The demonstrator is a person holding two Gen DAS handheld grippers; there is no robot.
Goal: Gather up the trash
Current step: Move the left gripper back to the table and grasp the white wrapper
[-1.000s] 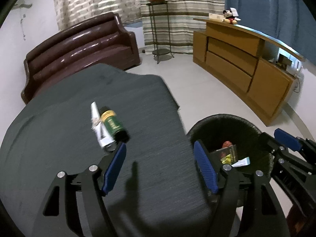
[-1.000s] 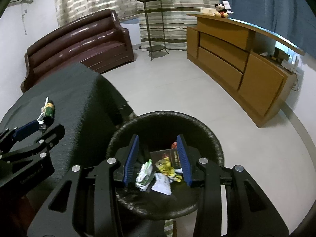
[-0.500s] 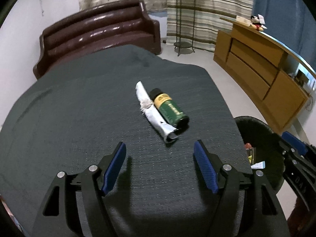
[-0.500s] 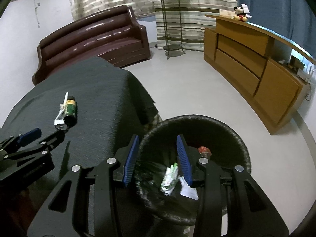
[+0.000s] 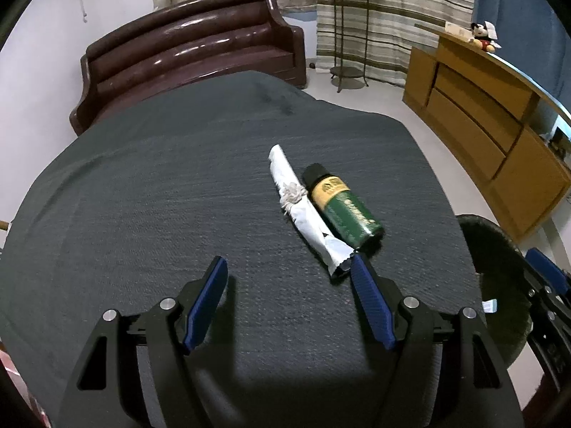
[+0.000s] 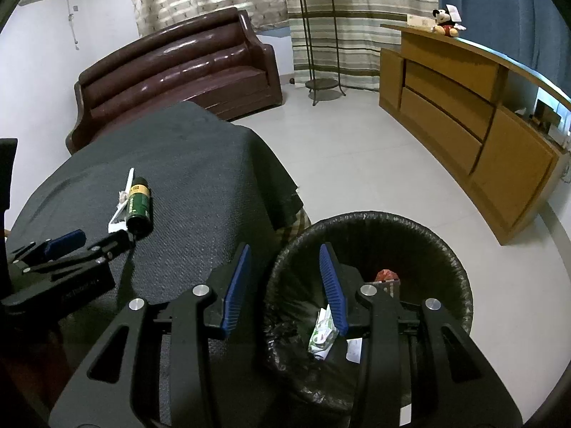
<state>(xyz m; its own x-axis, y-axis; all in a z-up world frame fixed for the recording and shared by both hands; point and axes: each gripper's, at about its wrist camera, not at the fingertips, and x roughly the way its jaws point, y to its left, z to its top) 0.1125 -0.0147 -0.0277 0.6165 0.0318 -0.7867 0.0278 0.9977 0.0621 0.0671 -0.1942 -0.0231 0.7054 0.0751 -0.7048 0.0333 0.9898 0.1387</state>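
Note:
A green can with a yellow label [image 5: 340, 208] lies on the dark cloth-covered table [image 5: 160, 185], touching a rolled white paper wrapper tied with string [image 5: 303, 210]. My left gripper [image 5: 289, 271] hovers open just in front of them, its right fingertip near the wrapper's end, nothing between its fingers. In the right wrist view the can [image 6: 138, 207] and the wrapper [image 6: 119, 210] lie past the left gripper [image 6: 96, 240]. My right gripper [image 6: 283, 260] is open and empty over the near rim of the black-lined bin [image 6: 442, 249], which holds several scraps.
A brown leather sofa [image 5: 189, 53] stands behind the table. A wooden sideboard [image 6: 464, 114] runs along the right wall, with a plant stand [image 6: 317, 46] near the curtains. Pale floor [image 6: 357, 157] lies between the table and the sideboard. The bin [image 5: 499, 271] stands off the table's right edge.
My left gripper swung left from the bin side onto the table, so the can and wrapper now lie just ahead of its fingers. The right gripper shifted left from above the bin's middle to its near rim.

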